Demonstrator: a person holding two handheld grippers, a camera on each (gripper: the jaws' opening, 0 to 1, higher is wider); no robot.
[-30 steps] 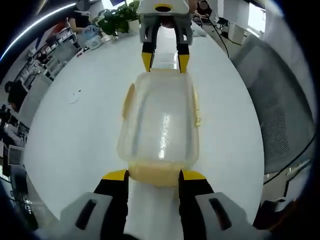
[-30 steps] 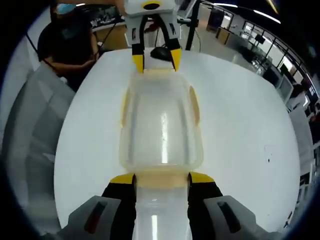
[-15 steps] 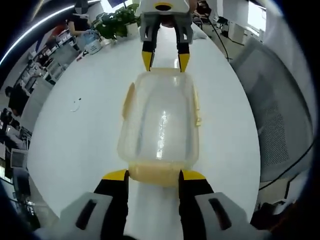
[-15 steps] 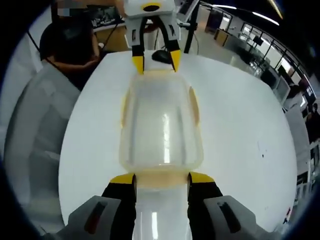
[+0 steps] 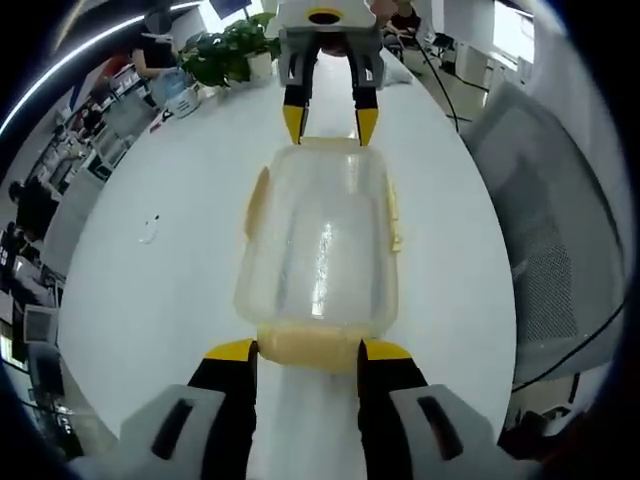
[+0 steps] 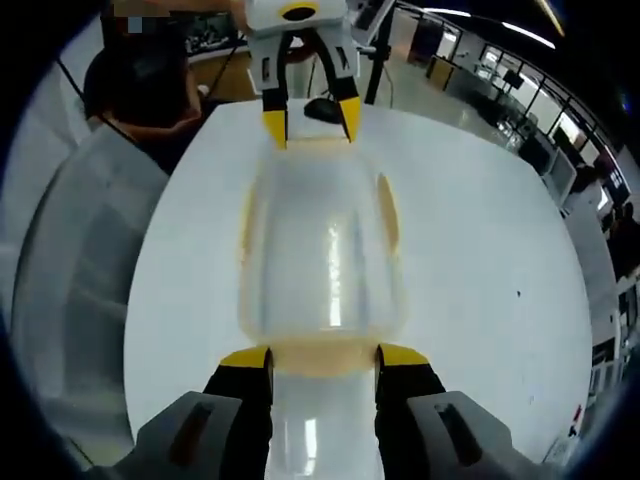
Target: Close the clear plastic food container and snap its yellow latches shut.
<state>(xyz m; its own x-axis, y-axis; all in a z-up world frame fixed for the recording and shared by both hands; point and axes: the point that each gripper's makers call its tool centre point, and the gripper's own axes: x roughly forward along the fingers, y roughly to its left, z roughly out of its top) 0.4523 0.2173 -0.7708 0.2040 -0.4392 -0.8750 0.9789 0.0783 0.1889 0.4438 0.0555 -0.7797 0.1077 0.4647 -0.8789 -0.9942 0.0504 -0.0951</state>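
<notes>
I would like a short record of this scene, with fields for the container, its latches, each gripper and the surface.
container: clear plastic food container, lid on, lying on the table
latches: yellow latches along the long sides and at both ends
left gripper: jaws either side of the near end latch
right gripper: at the opposite end, jaws either side of that end latch
grip state: jaws open, contact with the latches unclear
surface: white table
</notes>
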